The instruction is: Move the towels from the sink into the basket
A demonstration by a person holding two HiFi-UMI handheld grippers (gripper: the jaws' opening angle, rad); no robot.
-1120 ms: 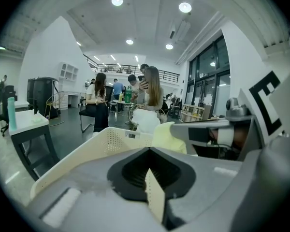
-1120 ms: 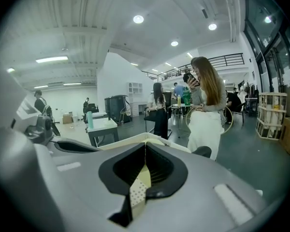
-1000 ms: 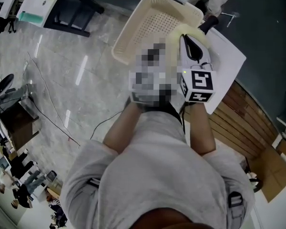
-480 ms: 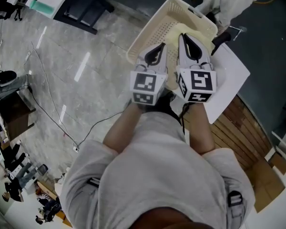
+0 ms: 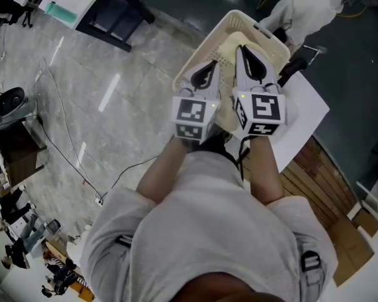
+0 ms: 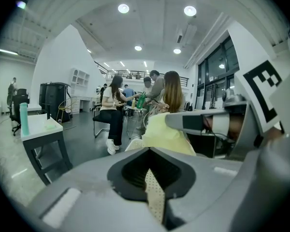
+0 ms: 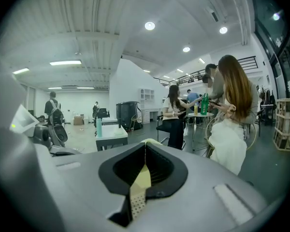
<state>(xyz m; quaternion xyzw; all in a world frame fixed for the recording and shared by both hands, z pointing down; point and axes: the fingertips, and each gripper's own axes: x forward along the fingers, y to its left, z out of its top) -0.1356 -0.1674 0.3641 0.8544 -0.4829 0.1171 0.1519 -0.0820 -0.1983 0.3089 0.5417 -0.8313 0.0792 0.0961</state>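
A cream perforated basket (image 5: 255, 22) is held up in front of me, with a pale yellow towel (image 5: 232, 44) lying inside it. My left gripper (image 5: 206, 71) is shut on the basket's near wall; a strip of dotted cream plastic (image 6: 154, 197) shows between its jaws, and the yellow towel (image 6: 166, 134) bulges just beyond. My right gripper (image 5: 249, 56) is close beside it, shut on the basket wall (image 7: 137, 203) together with a fold of yellow towel (image 7: 142, 177). The sink is out of sight.
A white board or tabletop (image 5: 305, 109) lies under the basket at the right, with wooden slats (image 5: 321, 168) below it. A person in white (image 5: 309, 8) stands beyond the basket. A dark table (image 5: 110, 8) is at the upper left on the grey floor. Several people sit in the background (image 7: 176, 112).
In the head view the basket has shifted to the right and drawn closer to the grippers. Both grippers stay shut on it, side by side.
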